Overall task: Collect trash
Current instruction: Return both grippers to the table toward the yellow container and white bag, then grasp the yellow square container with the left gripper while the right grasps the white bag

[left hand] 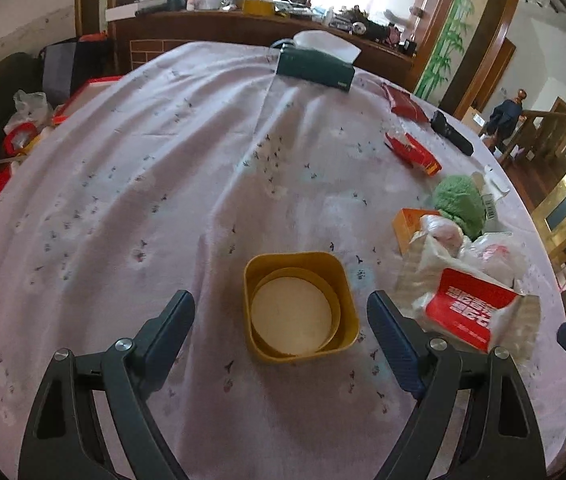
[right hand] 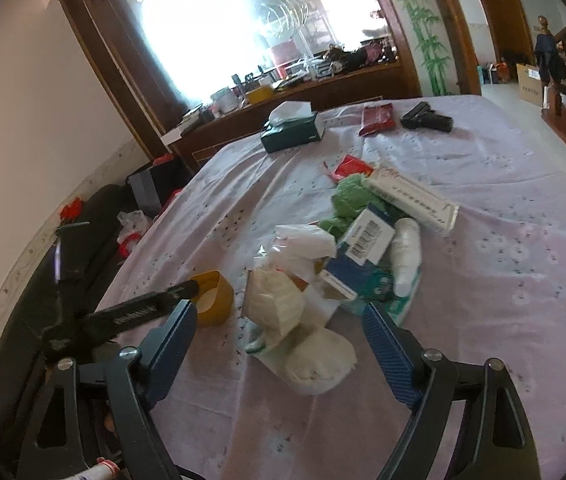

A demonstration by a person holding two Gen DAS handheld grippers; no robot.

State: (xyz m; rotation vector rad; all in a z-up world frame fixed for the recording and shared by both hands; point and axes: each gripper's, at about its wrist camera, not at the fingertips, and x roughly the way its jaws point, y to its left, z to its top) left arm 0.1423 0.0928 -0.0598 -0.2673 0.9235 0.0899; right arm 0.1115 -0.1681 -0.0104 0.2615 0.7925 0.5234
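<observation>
A yellow square bin (left hand: 301, 306) stands on the table with a white round bottom showing inside. My left gripper (left hand: 281, 314) is open, its jaws on either side of the bin, just above it. A pile of trash (left hand: 467, 272) lies to the bin's right: white plastic bags, a red-and-white packet, a green cloth, an orange box. In the right wrist view the bin (right hand: 213, 298) sits left of the pile (right hand: 331, 264). My right gripper (right hand: 279, 322) is open and empty over the near white bags. The left gripper (right hand: 139, 312) shows there as a dark arm by the bin.
The table wears a lilac flowered cloth (left hand: 163, 184). A dark green tissue box (left hand: 317, 66), red packets (left hand: 403, 102) and a black remote (left hand: 453, 132) lie at the far side. A red carton (left hand: 413, 152) lies nearer. A dark sofa with bags (right hand: 83, 248) stands left of the table.
</observation>
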